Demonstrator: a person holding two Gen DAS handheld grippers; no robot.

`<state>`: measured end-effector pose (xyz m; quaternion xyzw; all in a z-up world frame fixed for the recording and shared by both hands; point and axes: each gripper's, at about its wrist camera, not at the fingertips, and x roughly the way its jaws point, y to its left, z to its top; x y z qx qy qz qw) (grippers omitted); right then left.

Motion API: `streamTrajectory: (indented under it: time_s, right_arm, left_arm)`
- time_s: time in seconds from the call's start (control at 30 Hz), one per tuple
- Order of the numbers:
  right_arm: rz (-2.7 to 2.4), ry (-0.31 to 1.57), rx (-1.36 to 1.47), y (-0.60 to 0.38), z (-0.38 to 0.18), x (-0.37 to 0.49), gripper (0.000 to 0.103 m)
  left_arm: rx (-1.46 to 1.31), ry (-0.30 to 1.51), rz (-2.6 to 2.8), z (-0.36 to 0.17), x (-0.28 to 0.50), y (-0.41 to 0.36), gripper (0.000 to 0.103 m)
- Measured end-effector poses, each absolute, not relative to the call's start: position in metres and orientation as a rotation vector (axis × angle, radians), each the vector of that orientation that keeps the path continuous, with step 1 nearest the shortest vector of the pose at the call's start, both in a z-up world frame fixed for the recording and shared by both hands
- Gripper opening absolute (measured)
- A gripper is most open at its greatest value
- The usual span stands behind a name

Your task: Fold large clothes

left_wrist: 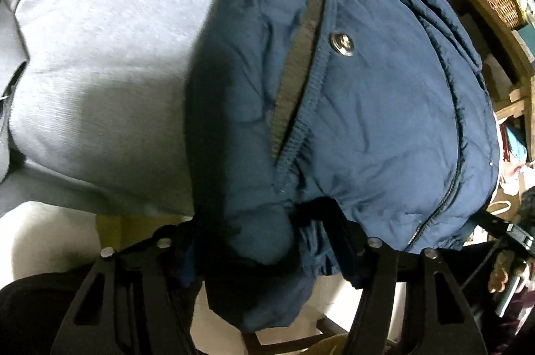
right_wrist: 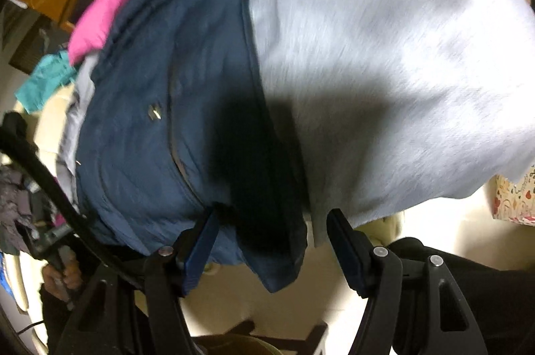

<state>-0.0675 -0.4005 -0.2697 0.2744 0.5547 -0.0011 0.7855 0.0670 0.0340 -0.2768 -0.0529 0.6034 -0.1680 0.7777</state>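
Black jaws of the left gripper (left_wrist: 264, 241) straddle a bunched hem of the navy jacket (left_wrist: 367, 87); whether they pinch it I cannot tell; the right gripper (right_wrist: 271, 241) stands fairly wide round the jacket's lower corner, apparently not pressing it; the jacket lies on a grey cloth (right_wrist: 401, 54) spread over the bench, its hem hanging past the edge. Likely trouble: slippery padded fabric sliding free, or the grey cloth getting caught up too. No readable writing; a metal snap (left_wrist: 341, 43) looks unmarked.
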Motion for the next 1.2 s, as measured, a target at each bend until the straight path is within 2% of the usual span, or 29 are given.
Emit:
streamTrajectory:
  time_s: [0.1,0.23,0.27,0.3,0.33,0.4,0.43,0.53,0.57,0.6,0.63,0.67,0.73,0.77,0.8,0.83,0.87,0.93,1.2]
  right_arm:
    - [-0.027,1.257,0.554,-0.389,-0.288,-0.057,0.074]
    - [-0.044,1.270,0.555,-0.381,-0.296,-0.052,0.074]
    - [-0.043,1.267,0.557,-0.383,-0.296,-0.054,0.067]
    - [-0.022,1.258,0.577,-0.385,-0.295,-0.057,0.045]
    - [0.017,1.251,0.608,-0.384,-0.293,-0.059,0.036]
    - [0.021,1.238,0.596,-0.378,-0.285,-0.065,0.029]
    - [0.024,1.236,0.582,-0.375,-0.283,-0.067,0.027]
    - [0.108,1.205,0.559,-0.359,-0.268,-0.076,0.027]
    - [0.125,1.188,0.538,-0.354,-0.264,-0.078,0.031]
    - [0.124,1.189,0.520,-0.352,-0.264,-0.077,0.033]
    - [0.113,1.196,0.521,-0.351,-0.267,-0.075,0.038]
    - [0.086,1.215,0.538,-0.353,-0.275,-0.070,0.057]
    - [0.062,1.229,0.576,-0.359,-0.283,-0.063,0.060]
    - [0.059,1.231,0.576,-0.358,-0.286,-0.059,0.051]
    - [0.064,1.230,0.558,-0.356,-0.285,-0.057,0.043]
    - [0.069,1.228,0.534,-0.352,-0.281,-0.058,0.028]
    - [0.056,1.228,0.478,-0.348,-0.275,-0.059,0.020]
    - [0.046,1.223,0.419,-0.345,-0.265,-0.062,0.018]
    - [0.198,1.029,0.405,-0.348,-0.169,-0.072,0.016]
  left_arm:
    - [-0.117,1.350,-0.361,-0.287,0.069,0.031,0.072]
    - [-0.134,1.360,-0.379,-0.295,0.068,0.029,0.070]
    - [-0.138,1.355,-0.392,-0.295,0.067,0.029,0.070]
    - [-0.143,1.347,-0.408,-0.294,0.065,0.028,0.065]
    - [-0.147,1.342,-0.422,-0.294,0.066,0.027,0.050]
    - [-0.156,1.330,-0.440,-0.289,0.064,0.031,0.038]
    - [-0.162,1.327,-0.445,-0.288,0.063,0.031,0.035]
    - [-0.169,1.324,-0.458,-0.288,0.061,0.034,0.035]
    - [-0.166,1.332,-0.449,-0.290,0.062,0.033,0.036]
    - [-0.168,1.341,-0.442,-0.291,0.066,0.036,0.045]
    - [-0.171,1.357,-0.435,-0.290,0.069,0.035,0.054]
    - [-0.168,1.369,-0.437,-0.293,0.070,0.034,0.055]
    - [-0.157,1.357,-0.451,-0.296,0.070,0.032,0.053]
    - [-0.159,1.349,-0.459,-0.295,0.069,0.031,0.048]
    - [-0.163,1.339,-0.467,-0.293,0.067,0.031,0.035]
    - [-0.164,1.332,-0.470,-0.291,0.065,0.031,0.031]
    - [-0.176,1.328,-0.480,-0.289,0.065,0.033,0.028]
    - [-0.191,1.321,-0.495,-0.284,0.064,0.035,0.018]
    - [-0.207,1.160,-0.655,-0.207,0.059,0.051,0.015]
